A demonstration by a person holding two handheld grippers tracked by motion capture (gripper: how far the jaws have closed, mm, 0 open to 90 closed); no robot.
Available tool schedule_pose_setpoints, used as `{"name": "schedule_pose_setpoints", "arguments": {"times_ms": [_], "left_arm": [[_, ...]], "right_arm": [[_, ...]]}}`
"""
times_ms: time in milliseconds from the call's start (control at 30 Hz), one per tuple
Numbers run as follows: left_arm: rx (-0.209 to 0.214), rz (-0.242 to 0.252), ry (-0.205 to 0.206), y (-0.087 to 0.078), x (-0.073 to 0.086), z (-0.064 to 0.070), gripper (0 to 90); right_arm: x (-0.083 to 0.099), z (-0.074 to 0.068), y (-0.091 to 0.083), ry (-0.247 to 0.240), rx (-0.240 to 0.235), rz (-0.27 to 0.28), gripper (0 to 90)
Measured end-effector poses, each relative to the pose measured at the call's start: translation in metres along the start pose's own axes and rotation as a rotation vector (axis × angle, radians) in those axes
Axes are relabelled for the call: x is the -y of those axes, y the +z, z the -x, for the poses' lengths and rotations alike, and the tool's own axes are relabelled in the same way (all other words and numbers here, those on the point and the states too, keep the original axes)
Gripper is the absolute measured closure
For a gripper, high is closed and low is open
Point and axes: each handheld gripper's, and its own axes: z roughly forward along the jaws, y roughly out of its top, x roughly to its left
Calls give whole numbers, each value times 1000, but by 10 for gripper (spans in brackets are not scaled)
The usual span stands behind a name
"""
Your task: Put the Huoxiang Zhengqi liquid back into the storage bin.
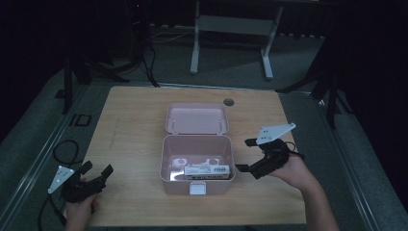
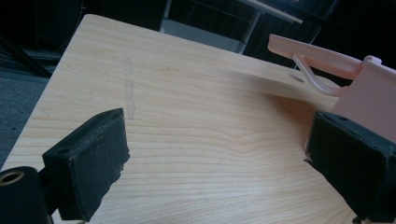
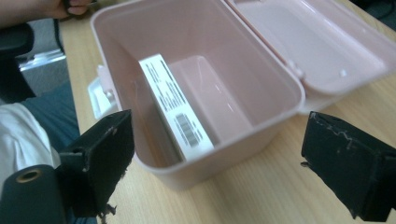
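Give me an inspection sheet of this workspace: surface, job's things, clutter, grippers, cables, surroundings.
Surface: light wooden table with a round cable hole near its far edge.
Job's things: pink plastic box, hinged lid lying open behind it; a white labelled carton with a barcode lies inside against the near wall.
Clutter: nothing seen.
Grippers: left gripper at the near left corner, open, holding nothing; right gripper beside the box's right wall, open, holding nothing.
Cables: black cable looping off the table's left edge.
Surroundings: dark room, grey floor, white desk frame beyond the table.
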Motion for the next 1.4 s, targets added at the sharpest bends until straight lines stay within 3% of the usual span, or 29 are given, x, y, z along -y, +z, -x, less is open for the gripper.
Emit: {"name": "schedule_pose_setpoints", "arguments": {"times_ms": [333, 500, 533, 600, 767, 867, 967, 1200, 1400], "left_arm": [[1, -7, 4, 1, 0, 1, 60], [0, -7, 5, 1, 0, 1, 60], [0, -7, 5, 1, 0, 1, 60], [-2, -8, 6, 1, 1, 1, 60], [-2, -9, 11, 2, 1, 3, 60], [-3, -7, 11, 1, 0, 2, 60], [-3, -8, 9, 2, 1, 2, 60], [-3, -9, 9, 2, 1, 3, 60], [-3, -11, 10, 2, 1, 3, 60]], "right_arm": [[55, 11, -2, 187, 189, 27, 123], [84, 16, -1, 275, 236, 37, 117], [84, 16, -1, 275, 236, 37, 117], [102, 19, 2, 317, 303, 27, 110], [129, 23, 4, 386, 468, 86, 110], [140, 24, 5, 428, 536, 100, 110], [151, 23, 9, 453, 596, 79, 109], [169, 20, 16, 524, 706, 56, 110], [180, 17, 15, 622, 757, 58, 110]]}}
